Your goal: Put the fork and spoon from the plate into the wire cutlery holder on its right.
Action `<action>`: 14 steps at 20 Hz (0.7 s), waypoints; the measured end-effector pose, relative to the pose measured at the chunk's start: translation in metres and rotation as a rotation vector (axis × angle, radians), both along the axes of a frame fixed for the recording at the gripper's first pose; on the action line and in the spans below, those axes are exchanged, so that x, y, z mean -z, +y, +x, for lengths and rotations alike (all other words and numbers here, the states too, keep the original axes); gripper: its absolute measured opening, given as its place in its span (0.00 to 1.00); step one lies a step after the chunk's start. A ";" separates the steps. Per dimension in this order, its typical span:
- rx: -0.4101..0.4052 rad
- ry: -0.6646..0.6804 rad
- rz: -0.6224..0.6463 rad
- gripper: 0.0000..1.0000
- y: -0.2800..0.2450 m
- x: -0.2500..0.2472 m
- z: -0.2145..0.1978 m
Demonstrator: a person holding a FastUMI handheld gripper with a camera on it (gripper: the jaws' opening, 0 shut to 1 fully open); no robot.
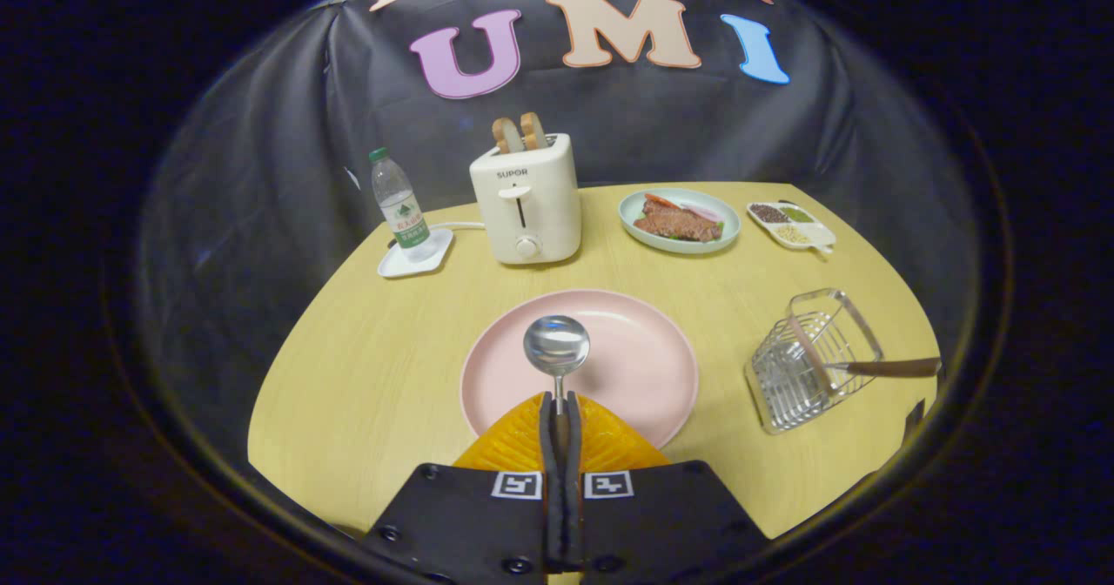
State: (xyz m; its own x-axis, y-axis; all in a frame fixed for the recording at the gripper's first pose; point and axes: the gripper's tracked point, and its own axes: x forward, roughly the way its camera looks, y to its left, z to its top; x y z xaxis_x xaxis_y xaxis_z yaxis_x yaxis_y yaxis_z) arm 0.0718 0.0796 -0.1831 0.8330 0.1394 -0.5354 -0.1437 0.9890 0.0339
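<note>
My gripper [560, 404] is shut on the spoon [556, 347], both fingers pressing on its thin metal neck. The shiny bowl of the spoon sticks out just ahead of the fingertips, over the pink plate [644, 367]. The plate lies on the wooden table right beyond the fingers with nothing else on it. To the right of the plate stands the wire cutlery holder [809, 363], tipped a little. A utensil with a brown wooden handle [888, 366] rests in the holder, its handle pointing away to the right.
At the back of the table stand a cream toaster [526, 202] with two bread slices, a water bottle [399, 206] on a white coaster, a pale green plate of food [681, 219] and a small white divided dish [792, 224]. The table's edge runs close behind the holder.
</note>
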 end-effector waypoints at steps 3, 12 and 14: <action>-0.005 -0.015 -0.001 0.04 -0.018 -0.031 -0.001; 0.089 -0.057 -0.056 0.04 -0.118 -0.120 0.004; 0.109 -0.034 -0.079 0.04 -0.142 -0.129 0.003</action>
